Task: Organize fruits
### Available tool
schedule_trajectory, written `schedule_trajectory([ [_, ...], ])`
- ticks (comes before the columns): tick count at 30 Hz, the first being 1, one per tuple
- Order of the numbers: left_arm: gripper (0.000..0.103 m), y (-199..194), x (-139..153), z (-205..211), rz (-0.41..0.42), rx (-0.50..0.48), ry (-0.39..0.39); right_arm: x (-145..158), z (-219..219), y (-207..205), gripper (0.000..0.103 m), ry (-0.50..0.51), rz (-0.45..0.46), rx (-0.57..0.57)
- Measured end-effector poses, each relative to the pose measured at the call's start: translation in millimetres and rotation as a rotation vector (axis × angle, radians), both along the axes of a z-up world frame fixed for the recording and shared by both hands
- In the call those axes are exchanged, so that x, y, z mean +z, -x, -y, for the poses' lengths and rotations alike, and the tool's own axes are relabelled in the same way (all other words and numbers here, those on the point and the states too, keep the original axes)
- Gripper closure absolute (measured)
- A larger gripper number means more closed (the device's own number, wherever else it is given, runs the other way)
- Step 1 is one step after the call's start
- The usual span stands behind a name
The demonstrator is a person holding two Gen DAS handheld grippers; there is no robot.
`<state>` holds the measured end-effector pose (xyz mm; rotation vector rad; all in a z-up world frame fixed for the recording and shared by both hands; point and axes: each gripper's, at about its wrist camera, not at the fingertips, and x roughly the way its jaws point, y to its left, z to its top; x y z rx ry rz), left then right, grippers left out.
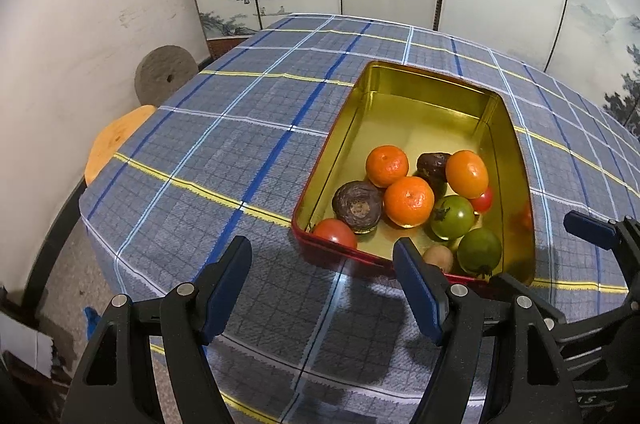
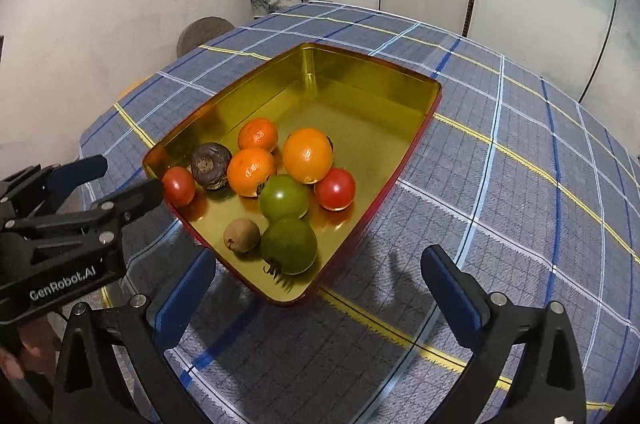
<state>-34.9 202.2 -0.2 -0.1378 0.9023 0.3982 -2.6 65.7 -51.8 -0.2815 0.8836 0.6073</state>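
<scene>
We see counter (image 2: 500, 183) draped in blue-grey plaid cloth (image 1: 224, 159) with white, dark blue, yellow lines; cloth hangs over near edge. Rectangular tin, gold inside, red outside (image 2: 360, 91), sits directly on cloth, right of centre in left wrist view. Orange round edge (image 1: 116, 139) pokes from under cloth at left. We spot nothing else lying on cloth.

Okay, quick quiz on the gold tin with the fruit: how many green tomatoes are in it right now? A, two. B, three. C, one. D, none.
A: the right wrist view shows two green tomatoes, one in the middle of the pile and one nearer the tin's near corner, beside the small brown fruit.
</scene>
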Motion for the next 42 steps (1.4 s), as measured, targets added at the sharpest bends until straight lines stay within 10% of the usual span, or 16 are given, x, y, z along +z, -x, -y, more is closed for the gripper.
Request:
schedule_trajectory([
  [42,0.029,-6.4,-7.6,2.9,-0.02,-0.011,0.003,-19.8,-2.4,0.0,0.001,0.059,-0.047,0.007],
])
